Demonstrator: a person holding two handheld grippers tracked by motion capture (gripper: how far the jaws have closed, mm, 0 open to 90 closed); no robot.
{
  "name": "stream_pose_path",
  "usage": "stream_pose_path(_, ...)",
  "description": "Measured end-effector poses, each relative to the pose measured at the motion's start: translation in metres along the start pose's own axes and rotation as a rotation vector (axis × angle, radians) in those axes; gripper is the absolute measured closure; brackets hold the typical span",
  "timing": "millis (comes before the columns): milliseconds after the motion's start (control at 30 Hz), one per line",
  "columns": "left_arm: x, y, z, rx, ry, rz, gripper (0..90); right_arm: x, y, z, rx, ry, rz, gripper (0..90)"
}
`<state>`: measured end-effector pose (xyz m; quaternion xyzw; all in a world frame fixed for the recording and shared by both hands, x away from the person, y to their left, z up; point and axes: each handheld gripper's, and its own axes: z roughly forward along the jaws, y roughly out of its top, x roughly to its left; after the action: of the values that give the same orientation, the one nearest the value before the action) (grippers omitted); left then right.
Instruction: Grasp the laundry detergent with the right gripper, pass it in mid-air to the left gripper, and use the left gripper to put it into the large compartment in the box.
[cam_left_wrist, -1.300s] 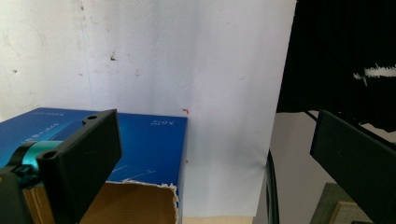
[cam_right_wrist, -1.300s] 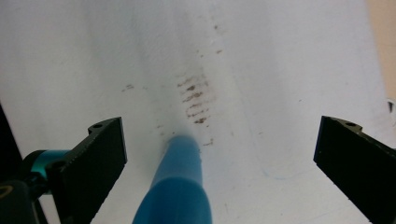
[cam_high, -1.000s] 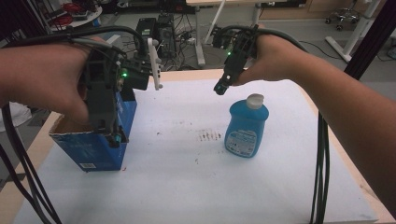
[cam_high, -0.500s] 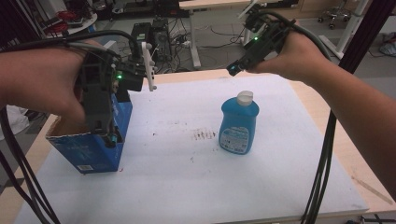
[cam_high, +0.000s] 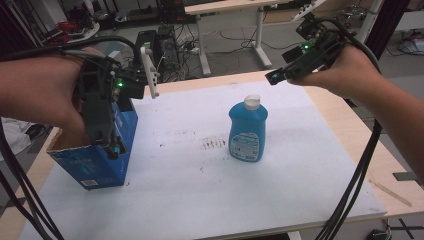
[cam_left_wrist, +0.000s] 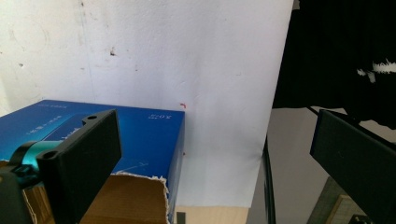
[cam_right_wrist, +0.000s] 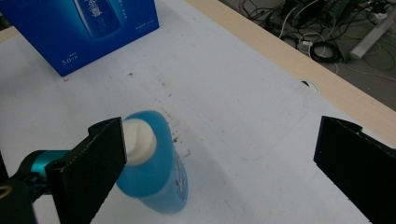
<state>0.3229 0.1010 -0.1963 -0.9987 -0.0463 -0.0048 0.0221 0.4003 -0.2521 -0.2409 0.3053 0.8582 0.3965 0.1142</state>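
The bottle (cam_high: 247, 130), centre frame, looks liquid-heavy, slick and slightly squeezable; best gripped across its flat body. Both the right gripper (cam_right_wrist: 219, 172) and left gripper (cam_left_wrist: 212, 158) gape wide, empty.

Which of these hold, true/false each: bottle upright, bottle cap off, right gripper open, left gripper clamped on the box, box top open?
1. The blue bottle stands upright. True.
2. Its cap is off. False: a white cap sits on top.
3. The right gripper is open. True: its jaws stand wide apart, above the bottle.
4. The left gripper is clamped on the blue box. False: its jaws are spread open over the box corner.
5. The box top is open. True: torn cardboard edge shows.
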Motion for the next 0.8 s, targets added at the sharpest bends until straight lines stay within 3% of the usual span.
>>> stream_pose_path(400, -0.001, -0.003, -0.001, 0.001, 0.006, -0.014, 2.1, 0.008, -0.059, -0.028, -0.04, 0.017, -0.006, 1.7)
stream_pose_path(600, -0.001, -0.002, 0.0, -0.003, 0.008, -0.011, 2.1, 0.012, -0.08, -0.022, -0.064, 0.045, -0.01, 1.6)
stream_pose_path(800, 0.003, -0.003, 0.004, 0.011, 0.011, -0.011, 2.1, 0.02, -0.109, -0.004, -0.13, 0.056, -0.004, 1.6)
